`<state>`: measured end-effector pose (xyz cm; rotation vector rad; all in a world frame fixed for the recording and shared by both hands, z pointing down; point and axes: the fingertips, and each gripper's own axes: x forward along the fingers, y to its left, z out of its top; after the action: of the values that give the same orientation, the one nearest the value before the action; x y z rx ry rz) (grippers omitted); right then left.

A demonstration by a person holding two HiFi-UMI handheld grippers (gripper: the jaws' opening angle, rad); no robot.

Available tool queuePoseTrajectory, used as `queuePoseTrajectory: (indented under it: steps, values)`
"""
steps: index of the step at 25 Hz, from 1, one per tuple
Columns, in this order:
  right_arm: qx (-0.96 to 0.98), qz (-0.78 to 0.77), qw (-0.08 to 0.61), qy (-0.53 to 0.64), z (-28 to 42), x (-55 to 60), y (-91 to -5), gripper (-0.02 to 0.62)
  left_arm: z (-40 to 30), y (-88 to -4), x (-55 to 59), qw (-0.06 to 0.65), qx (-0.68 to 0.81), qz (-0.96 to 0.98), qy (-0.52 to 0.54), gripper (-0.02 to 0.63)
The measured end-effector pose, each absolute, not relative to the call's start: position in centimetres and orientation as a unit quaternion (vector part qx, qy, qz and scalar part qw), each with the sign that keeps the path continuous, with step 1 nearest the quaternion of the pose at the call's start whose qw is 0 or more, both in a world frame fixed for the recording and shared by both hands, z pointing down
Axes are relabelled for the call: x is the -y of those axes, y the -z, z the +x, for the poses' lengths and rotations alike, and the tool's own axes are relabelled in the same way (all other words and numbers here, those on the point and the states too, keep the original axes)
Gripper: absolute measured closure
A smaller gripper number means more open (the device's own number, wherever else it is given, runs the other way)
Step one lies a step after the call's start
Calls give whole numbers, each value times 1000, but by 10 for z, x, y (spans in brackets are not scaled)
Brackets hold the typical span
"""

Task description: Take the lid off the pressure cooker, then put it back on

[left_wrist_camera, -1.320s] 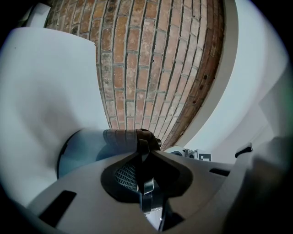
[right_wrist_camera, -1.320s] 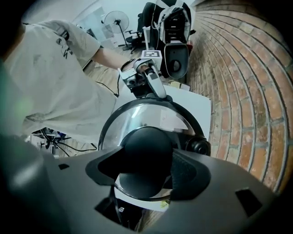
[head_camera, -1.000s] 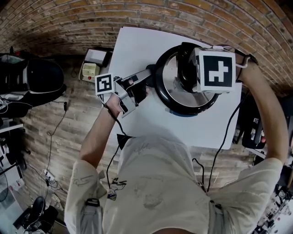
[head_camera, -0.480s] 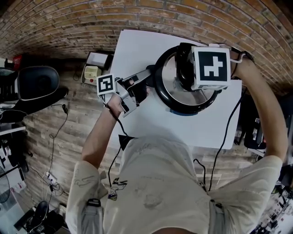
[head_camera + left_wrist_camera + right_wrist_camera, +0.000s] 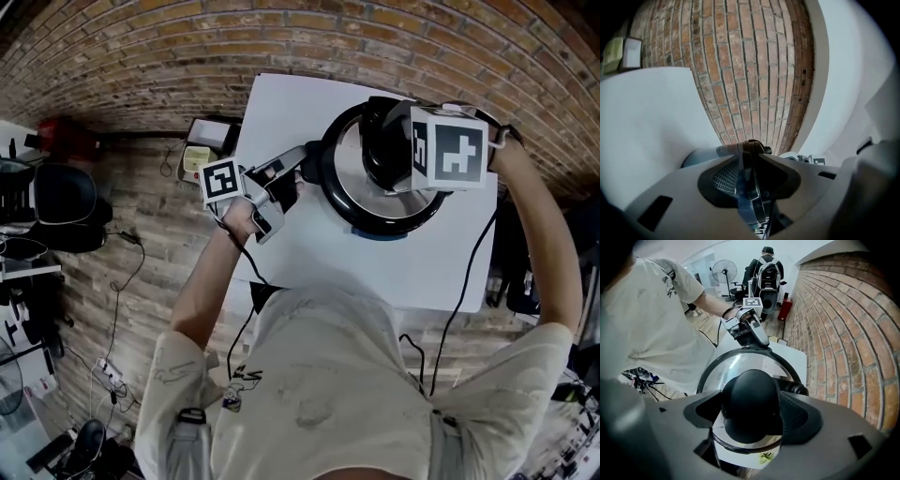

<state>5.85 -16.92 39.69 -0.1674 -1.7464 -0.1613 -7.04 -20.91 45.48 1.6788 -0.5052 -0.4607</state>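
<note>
Left forearm stretched up-frame, left gripper (image 5: 281, 176) level, jaws opening with the side handle (image 5: 749, 194) between them; right gripper (image 5: 752, 420) points down, jaws widening round the black knob (image 5: 751, 399) of the lid (image 5: 352, 183); pressure cooker (image 5: 324, 184) upper-centre on white table (image 5: 281, 103).

Red-brick wall (image 5: 187, 47) behind the white bench (image 5: 281, 112). Cables (image 5: 117, 291) trail across the floor (image 5: 155, 211). A pedestal fan (image 5: 723, 272) stands before a pale far wall (image 5: 740, 251).

Pressure cooker (image 5: 375, 226) upright on the white table (image 5: 281, 103) — shiny steel lid (image 5: 349, 183) seated flat on top, black-rimmed. Black domed knob (image 5: 751, 404) at the lid's centre — dark side handle (image 5: 751, 146) sticking out level.
</note>
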Motion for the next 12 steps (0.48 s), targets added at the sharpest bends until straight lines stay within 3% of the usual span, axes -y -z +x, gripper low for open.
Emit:
queuePoseTrajectory:
  steps: [6,12]
  values:
    - [841,-8,536,72,56,164,-380,189,-102,-443,212,524,328,771,153,453]
    - [922,116,363,67,72,160,-334,187,-135,-413,203,373,458,800,101,453]
